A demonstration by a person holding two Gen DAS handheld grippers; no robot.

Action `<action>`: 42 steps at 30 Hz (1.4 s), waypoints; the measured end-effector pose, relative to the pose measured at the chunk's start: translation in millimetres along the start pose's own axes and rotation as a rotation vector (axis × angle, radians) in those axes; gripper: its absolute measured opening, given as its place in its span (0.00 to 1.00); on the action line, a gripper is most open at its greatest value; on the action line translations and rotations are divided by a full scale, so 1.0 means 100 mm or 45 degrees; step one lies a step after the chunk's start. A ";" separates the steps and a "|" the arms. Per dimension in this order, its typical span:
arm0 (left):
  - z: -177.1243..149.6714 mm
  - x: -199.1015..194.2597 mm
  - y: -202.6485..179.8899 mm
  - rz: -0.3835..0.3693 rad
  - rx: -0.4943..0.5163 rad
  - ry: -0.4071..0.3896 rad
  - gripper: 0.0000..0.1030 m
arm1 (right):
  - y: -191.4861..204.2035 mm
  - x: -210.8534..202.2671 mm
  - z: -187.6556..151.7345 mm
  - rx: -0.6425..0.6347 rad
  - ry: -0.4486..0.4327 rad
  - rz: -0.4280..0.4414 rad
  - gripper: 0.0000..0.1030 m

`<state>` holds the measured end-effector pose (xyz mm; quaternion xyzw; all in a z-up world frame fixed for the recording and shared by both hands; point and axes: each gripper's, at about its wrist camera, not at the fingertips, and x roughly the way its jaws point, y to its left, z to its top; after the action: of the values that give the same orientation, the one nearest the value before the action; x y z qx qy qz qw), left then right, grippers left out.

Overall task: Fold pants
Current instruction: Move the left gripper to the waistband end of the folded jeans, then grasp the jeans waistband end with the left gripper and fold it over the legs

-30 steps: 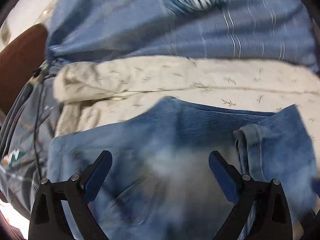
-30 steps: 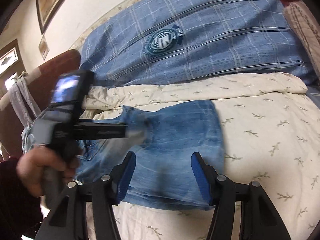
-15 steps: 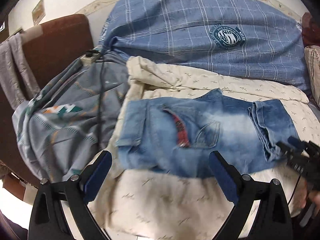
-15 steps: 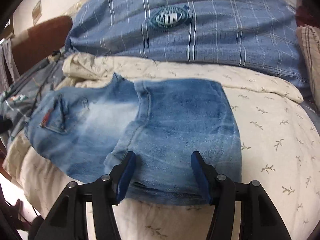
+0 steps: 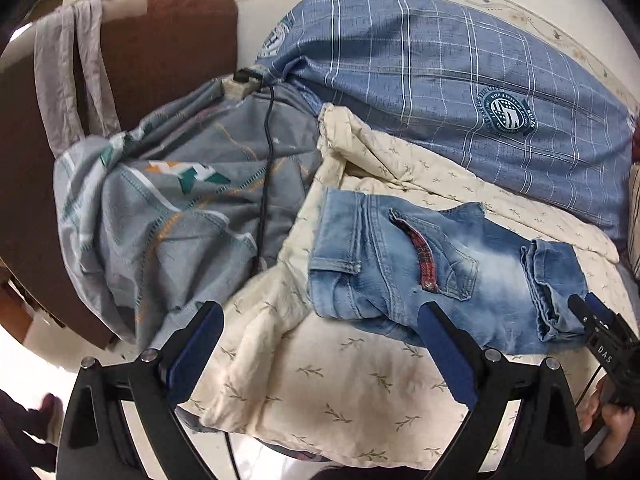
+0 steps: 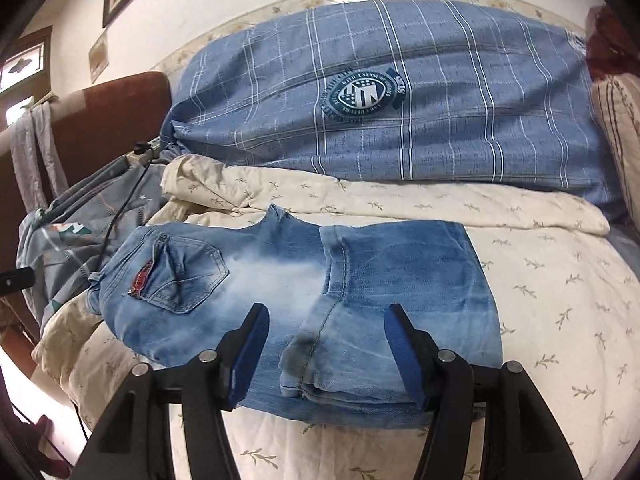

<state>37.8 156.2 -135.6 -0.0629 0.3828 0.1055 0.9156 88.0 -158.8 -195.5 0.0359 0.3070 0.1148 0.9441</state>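
Light blue jeans (image 5: 440, 264) lie folded into a short stack on the cream quilt (image 5: 340, 380), back pocket and red-lined pocket slit facing up. My left gripper (image 5: 318, 316) hovers open in front of the waistband end, with nothing in it and clear of the denim. In the right wrist view the jeans (image 6: 360, 280) have the leg part folded over on the right. My right gripper (image 6: 328, 344) is at their near edge with its jaws opening. The folded hem lies between the fingers, but the pads do not press it. The right gripper (image 5: 592, 320) also shows at the leg end.
A blue checked pillow (image 6: 380, 92) lies across the back of the bed. Crumpled grey bedding (image 5: 180, 208) with a black cable (image 5: 266, 160) sits left of the jeans, against a brown headboard (image 5: 160, 40). A person's hand (image 5: 612, 420) holds the right gripper.
My left gripper has pulled back from close above the jeans, so the whole stack and the grey bedding now show. My right gripper backed off slightly and its jaws stand a little wider.
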 end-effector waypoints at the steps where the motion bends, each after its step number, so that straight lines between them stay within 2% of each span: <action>1: 0.00 0.02 -0.01 -0.009 -0.006 0.006 0.95 | -0.01 0.01 0.00 0.001 0.003 -0.001 0.63; 9: -0.07 0.17 0.05 -0.026 -0.058 0.066 0.95 | -0.19 0.01 0.04 0.118 0.020 0.016 0.63; 20: -0.13 0.30 0.50 -0.045 -0.250 0.100 0.95 | -0.32 -0.01 0.05 0.176 0.020 0.013 0.63; 28: -0.16 0.45 0.76 -0.180 -0.479 0.167 0.95 | -0.50 -0.02 0.06 0.285 0.025 0.036 0.64; 34: -0.18 0.62 0.57 -0.314 -0.566 0.260 0.95 | -0.54 -0.01 0.06 0.307 0.034 0.046 0.64; 36: -0.15 0.68 0.47 -0.336 -0.573 0.274 0.95 | -0.54 -0.01 0.06 0.304 0.037 0.051 0.64; 42: -0.13 1.00 0.32 -0.408 -0.699 0.353 0.95 | -0.56 -0.03 0.07 0.299 0.033 0.049 0.64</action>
<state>89.5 198.9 -217.3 -0.3799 0.4463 0.0499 0.8087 100.6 -213.8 -195.9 0.1508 0.3297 0.0968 0.9269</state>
